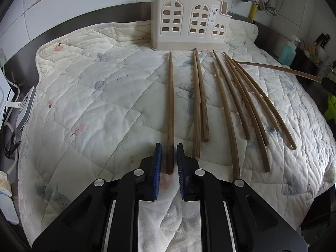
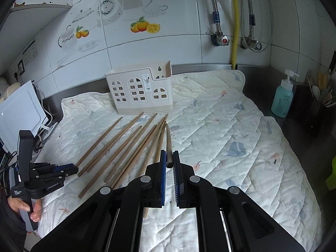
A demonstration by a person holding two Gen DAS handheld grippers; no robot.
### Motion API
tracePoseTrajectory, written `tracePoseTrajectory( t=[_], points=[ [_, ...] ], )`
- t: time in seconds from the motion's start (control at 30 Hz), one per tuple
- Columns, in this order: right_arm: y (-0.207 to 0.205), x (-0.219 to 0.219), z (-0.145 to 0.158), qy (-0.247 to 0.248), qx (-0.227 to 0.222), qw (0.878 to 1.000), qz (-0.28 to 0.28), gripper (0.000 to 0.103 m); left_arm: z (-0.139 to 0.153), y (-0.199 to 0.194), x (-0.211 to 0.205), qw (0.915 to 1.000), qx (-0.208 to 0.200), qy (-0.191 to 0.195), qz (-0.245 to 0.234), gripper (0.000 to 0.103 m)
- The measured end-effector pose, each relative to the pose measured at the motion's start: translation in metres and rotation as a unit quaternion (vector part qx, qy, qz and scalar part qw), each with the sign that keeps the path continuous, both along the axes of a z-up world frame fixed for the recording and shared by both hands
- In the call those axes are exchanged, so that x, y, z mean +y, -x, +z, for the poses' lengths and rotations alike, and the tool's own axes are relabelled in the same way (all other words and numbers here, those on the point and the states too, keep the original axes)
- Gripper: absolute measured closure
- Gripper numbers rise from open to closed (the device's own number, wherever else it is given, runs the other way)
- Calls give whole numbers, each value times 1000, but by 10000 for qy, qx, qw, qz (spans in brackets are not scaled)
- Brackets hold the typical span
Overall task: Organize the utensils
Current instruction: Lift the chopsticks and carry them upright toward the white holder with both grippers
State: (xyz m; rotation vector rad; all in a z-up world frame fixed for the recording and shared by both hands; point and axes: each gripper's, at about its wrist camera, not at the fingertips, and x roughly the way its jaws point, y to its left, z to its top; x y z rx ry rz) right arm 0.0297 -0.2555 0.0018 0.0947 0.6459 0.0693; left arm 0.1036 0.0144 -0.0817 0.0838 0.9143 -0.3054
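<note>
Several brown wooden chopsticks (image 1: 235, 96) lie side by side on a quilted mat (image 1: 105, 96), pointing at a cream utensil holder (image 1: 189, 23) with arched cut-outs at the back. My left gripper (image 1: 169, 147) straddles the thick end of the leftmost chopstick (image 1: 170, 105); its jaws stand slightly apart from it, open. My right gripper (image 2: 169, 153) is shut on one chopstick (image 2: 168, 145), held lifted above the mat. The holder (image 2: 138, 90) and the other chopsticks (image 2: 126, 147) show in the right wrist view, with the left gripper (image 2: 72, 169) at the left.
A steel counter rim (image 1: 84, 19) and tiled wall back the mat. A blue soap bottle (image 2: 282, 98) and a dark utensil pot (image 2: 321, 103) stand right. A white appliance (image 2: 19, 113) with cables stands left. Pipes and valves (image 2: 235, 40) hang on the wall.
</note>
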Motion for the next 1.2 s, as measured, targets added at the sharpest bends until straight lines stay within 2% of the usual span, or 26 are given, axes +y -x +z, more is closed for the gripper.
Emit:
tracePoseTrajectory(
  t=[0.2,0.3,0.37,0.67,0.83,1.2],
  points=[
    [0,-1,1,-29,13,10000,-3,96,-2,-2,-2,10000,-8,-9,-25,87],
    [0,-1,3,-2,-29,10000,3,96,-2,-1,-6,9999,-92,-142,-19,94],
    [-1,-2,8,6,-78,10000,22,96,3,1,-4,9999,-102,-21,16,97],
    [-12,-5,49,83,-423,9989,204,96,47,0,-1,9985,-486,248,20,98],
    [-33,-9,72,83,-438,9983,388,96,72,-10,2,9976,-571,402,13,98],
    [-74,-20,128,93,-589,9968,530,96,142,-46,-12,9936,-1114,154,-96,98]
  ],
)
